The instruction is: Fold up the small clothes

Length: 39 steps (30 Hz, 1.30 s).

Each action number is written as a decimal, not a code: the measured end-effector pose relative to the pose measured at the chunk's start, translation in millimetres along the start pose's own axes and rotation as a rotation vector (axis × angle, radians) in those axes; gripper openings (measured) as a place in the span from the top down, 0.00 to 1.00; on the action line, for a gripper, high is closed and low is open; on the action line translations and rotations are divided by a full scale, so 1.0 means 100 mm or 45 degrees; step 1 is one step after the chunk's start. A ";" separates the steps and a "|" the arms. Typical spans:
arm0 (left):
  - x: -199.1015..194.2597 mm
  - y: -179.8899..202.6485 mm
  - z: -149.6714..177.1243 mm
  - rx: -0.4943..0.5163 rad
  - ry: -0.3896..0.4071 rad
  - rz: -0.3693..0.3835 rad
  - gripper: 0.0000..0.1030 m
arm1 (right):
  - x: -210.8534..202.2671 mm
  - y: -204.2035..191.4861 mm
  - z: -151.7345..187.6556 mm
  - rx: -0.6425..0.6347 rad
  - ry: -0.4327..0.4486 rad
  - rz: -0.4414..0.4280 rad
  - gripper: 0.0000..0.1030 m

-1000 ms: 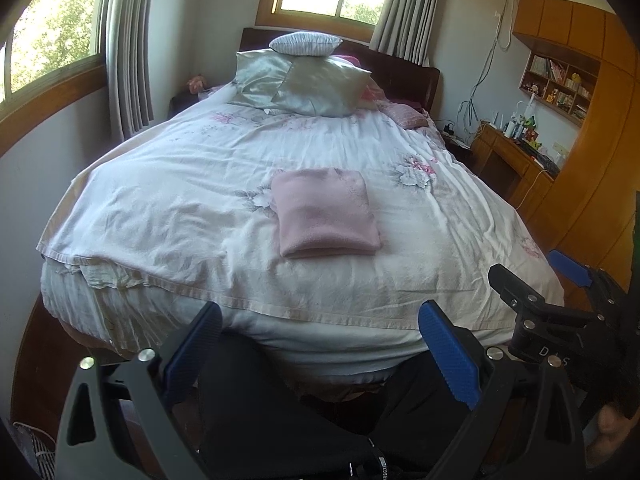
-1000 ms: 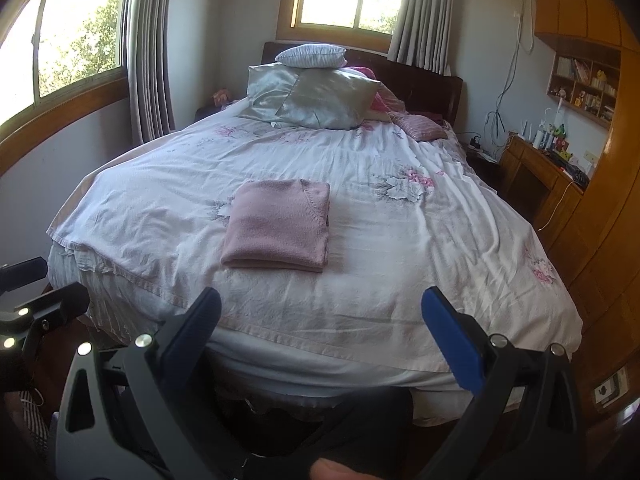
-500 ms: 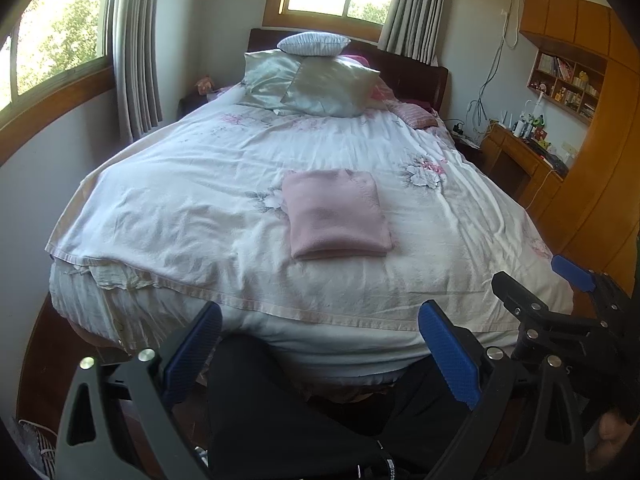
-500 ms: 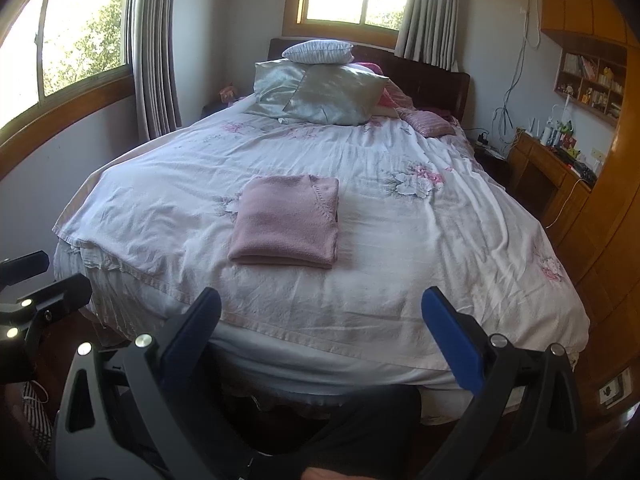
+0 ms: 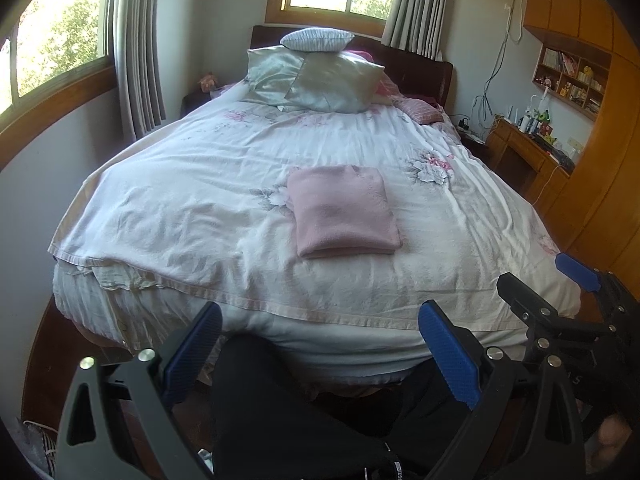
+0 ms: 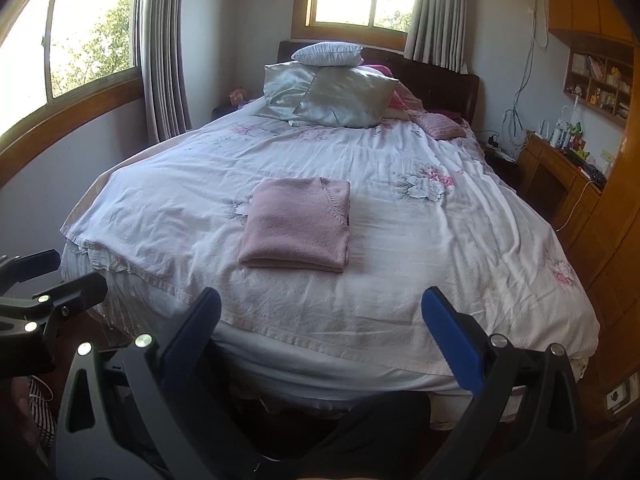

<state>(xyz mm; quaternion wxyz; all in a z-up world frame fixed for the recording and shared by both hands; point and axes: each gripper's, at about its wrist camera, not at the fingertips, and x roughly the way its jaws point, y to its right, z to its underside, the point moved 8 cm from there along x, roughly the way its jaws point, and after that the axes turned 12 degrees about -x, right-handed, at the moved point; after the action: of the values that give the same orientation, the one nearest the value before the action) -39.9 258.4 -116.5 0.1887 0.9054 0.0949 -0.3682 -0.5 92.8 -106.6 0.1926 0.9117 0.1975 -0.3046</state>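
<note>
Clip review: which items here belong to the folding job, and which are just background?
Job:
- folded pink garment
- left gripper, open
- right gripper, open
- bed cover, the work surface

Background:
- pillows
- curtains
- wooden desk
- wall shelf

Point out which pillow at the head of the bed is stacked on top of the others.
The small white striped pillow, lying across the two larger satin pillows, which lean against the headboard.

Open bedspread (image 6: 420, 264) around sweater (image 6: 298, 224)
</note>
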 end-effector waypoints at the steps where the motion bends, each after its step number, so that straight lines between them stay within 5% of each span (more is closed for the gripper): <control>1: 0.02 -0.01 0.00 -0.003 -0.002 -0.003 0.04 | 0.02 0.01 -0.01 -0.002 0.000 0.001 0.03; 39: 0.24 -0.10 0.00 0.014 -0.031 -0.025 0.04 | 0.17 0.05 0.02 0.007 -0.018 0.000 0.03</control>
<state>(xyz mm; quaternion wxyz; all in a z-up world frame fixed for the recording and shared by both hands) -25.9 268.4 -135.9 0.1812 0.9009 0.0995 -0.3817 13.8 91.9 -118.0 0.1913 0.9100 0.1954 -0.3117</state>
